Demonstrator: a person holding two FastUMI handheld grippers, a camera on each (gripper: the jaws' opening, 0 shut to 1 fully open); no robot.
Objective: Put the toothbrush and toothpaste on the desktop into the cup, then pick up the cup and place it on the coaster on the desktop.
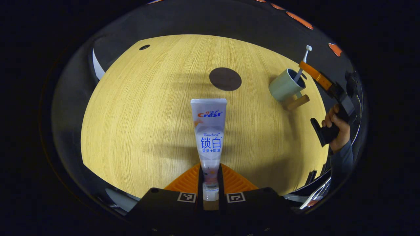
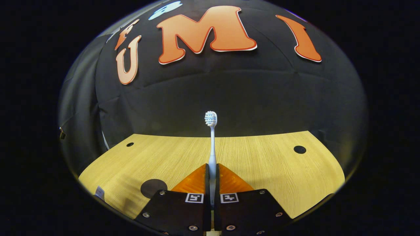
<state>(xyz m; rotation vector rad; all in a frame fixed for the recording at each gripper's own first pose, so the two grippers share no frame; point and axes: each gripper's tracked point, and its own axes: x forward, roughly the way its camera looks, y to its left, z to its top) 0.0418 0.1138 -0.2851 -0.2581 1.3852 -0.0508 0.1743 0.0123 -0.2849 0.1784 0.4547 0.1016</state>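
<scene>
My left gripper (image 1: 210, 165) is shut on the cap end of a white toothpaste tube (image 1: 210, 131), which sticks out forward above the wooden desktop (image 1: 137, 124). Beyond the tube lies a dark round coaster (image 1: 225, 79). At the far right stands a pale green cup (image 1: 284, 88) with a wooden handle (image 1: 298, 102). A white toothbrush (image 1: 307, 49) stands with its lower end inside the cup. My right gripper (image 2: 212, 165) is shut on the toothbrush (image 2: 212, 144), bristle head up. The left gripper view shows that gripper (image 1: 305, 65) over the cup, held by a hand (image 1: 335, 126).
The right gripper view has the coaster (image 2: 153, 187) low on the left and the desktop's far edge against the black wall. Small dark holes (image 2: 300, 149) (image 2: 130, 144) mark the desktop's far corners. A white label (image 2: 99, 192) sits at its left edge.
</scene>
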